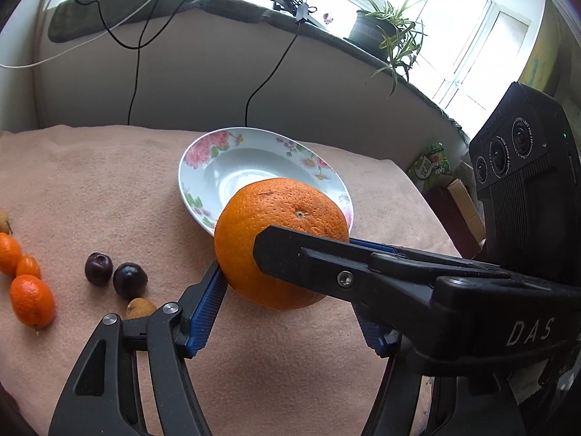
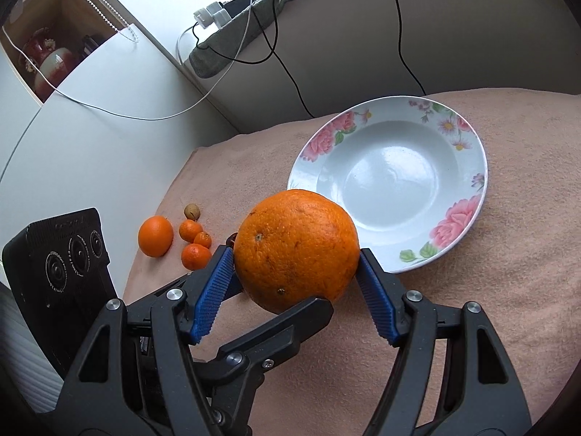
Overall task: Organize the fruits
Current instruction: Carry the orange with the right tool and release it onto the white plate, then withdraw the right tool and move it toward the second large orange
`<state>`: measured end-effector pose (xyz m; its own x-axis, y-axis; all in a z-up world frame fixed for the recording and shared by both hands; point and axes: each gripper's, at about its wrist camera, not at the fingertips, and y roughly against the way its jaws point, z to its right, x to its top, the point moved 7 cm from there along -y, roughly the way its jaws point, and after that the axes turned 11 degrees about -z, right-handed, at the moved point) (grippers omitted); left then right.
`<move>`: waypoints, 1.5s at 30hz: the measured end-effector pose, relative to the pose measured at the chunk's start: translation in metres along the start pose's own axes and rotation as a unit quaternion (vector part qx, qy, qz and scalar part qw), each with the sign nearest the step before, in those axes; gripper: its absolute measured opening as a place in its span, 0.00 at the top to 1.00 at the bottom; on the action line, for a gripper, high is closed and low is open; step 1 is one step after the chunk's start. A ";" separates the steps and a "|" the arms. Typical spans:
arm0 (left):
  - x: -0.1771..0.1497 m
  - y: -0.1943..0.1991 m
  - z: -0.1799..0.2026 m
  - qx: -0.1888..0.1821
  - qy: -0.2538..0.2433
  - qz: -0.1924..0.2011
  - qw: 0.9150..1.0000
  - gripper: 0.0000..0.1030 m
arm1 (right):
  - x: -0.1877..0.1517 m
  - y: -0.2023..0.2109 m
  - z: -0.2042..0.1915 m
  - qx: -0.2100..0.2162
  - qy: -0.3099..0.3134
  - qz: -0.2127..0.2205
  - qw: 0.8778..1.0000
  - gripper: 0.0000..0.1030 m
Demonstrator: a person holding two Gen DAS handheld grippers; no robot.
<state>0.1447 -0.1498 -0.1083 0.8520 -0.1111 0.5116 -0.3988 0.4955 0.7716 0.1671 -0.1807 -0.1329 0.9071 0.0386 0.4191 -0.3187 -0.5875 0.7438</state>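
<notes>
Both tools are clamped on the same big orange, which hangs in the air just near the flowered plate, overlapping its near rim without touching it. In the right wrist view the right tool has its blue ribbed pads pressed against the orange's left and right sides, and the black finger of the other tool comes up underneath the fruit from the near side. In the left wrist view the left tool holds the orange too: one blue pad bears on its lower left, while the right tool's black finger crosses in front of the fruit and hides the left tool's far pad for the most part. The plate has nothing in it and sits on the pinkish towel covering the surface. Off to the left on that towel lie the small fruits: three little orange kumquats in a cluster, two dark plums touching each other, and a small brown fruit just near them. From the right wrist view a mid-sized mandarin lies left of the kumquats, with another brown fruit beyond them.
</notes>
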 end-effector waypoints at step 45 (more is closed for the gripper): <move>-0.009 0.033 -0.026 0.056 0.000 0.044 0.997 0.35 | -0.002 0.049 0.016 -0.088 -0.002 0.072 0.994 0.19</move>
<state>0.1331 -0.1106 -0.0971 0.8122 -0.0724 0.5789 -0.5067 0.4042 0.7615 0.1542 -0.2222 -0.1057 0.8500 -0.0387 0.5254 -0.4872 -0.4369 0.7561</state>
